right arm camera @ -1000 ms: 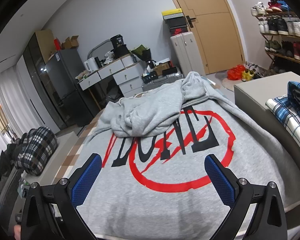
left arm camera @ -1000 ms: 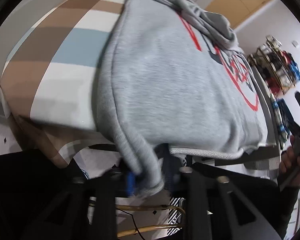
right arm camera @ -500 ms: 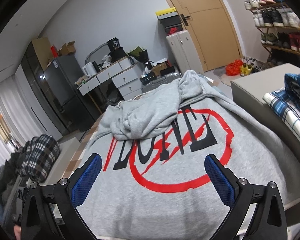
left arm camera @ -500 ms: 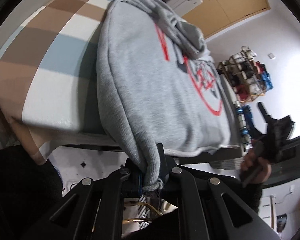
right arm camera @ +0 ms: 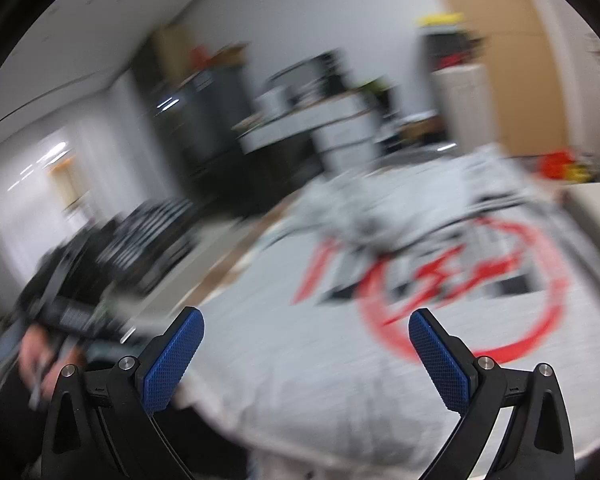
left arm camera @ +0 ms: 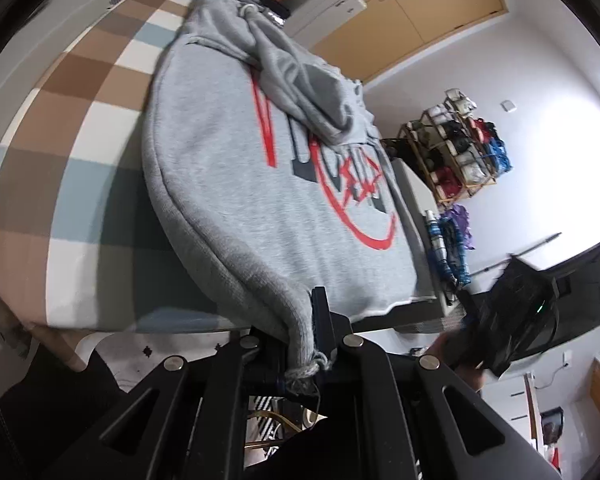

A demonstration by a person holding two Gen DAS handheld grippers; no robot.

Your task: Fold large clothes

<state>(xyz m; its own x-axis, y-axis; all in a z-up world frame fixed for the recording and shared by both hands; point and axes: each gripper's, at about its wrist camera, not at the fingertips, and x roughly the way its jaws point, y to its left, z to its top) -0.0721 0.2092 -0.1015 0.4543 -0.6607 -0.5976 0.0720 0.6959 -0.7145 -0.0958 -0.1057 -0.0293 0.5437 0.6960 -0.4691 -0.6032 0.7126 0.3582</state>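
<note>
- A grey hoodie lies spread, print side up, across a checked bed, its hem reaching the near edge.
- The left tongs are clamped on the hoodie's near corner — a bunched fold of hem hangs pinched between the pads.
- The right tongs stand wide and empty above the lower front, touching no cloth.
- The fleece looks thick, soft and floppy — likely to sag and drag from one pinch; the two hem corners seem the surest holds, both layers taken together.
- The sleeves and hood are heaped near the collar; how they lie underneath cannot be told.
- The right view is badly smeared, so the far room and the print's lettering are hard to read; the left pads are hidden by cloth.
</note>
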